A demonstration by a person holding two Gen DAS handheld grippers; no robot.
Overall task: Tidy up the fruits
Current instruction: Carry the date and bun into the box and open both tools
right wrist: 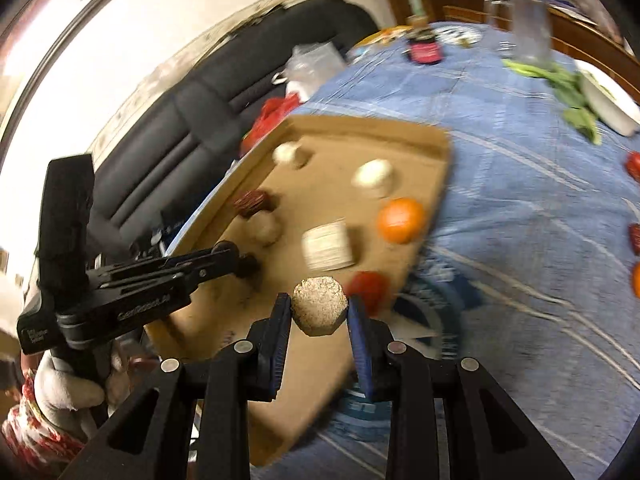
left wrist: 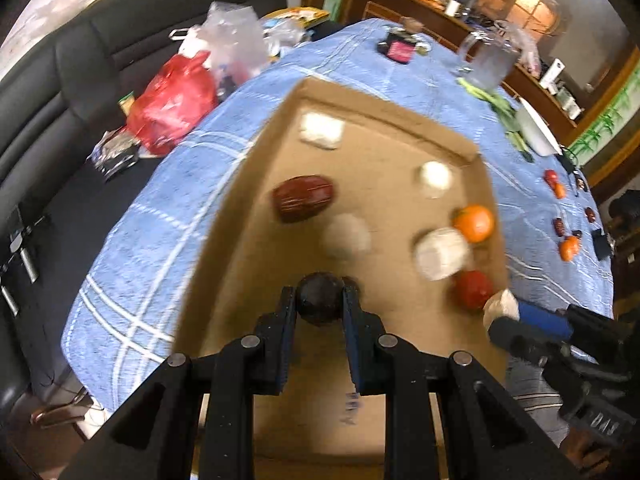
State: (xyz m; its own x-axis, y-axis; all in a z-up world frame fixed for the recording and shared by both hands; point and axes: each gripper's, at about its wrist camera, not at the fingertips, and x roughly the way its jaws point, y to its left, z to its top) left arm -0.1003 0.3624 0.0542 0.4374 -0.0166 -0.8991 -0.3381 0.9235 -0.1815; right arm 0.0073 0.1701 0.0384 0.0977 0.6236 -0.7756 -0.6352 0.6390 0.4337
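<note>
A shallow cardboard tray (left wrist: 248, 184) (right wrist: 436, 168) lies on a blue checked tablecloth. In it are a dark red date (left wrist: 303, 202) (right wrist: 253, 202), an orange (left wrist: 474, 223) (right wrist: 401, 220), a red tomato (left wrist: 473, 289) (right wrist: 369, 287) and several pale round and blocky pieces (left wrist: 441, 253) (right wrist: 328, 249). My left gripper (left wrist: 320, 300) (right wrist: 244, 266) is shut on a dark round fruit (left wrist: 320, 298) just above the tray floor. My right gripper (right wrist: 319, 310) (left wrist: 502, 312) is shut on a pale speckled ball (right wrist: 319, 305) over the tray's near right edge.
Loose red and orange fruits (left wrist: 568, 247) (right wrist: 635, 236) lie on the cloth right of the tray. A white dish (left wrist: 538, 128) with green leaves, a glass jug (left wrist: 490, 62) and a pink box (left wrist: 400, 50) stand farther back. Plastic bags (left wrist: 172, 100) and a black sofa are at left.
</note>
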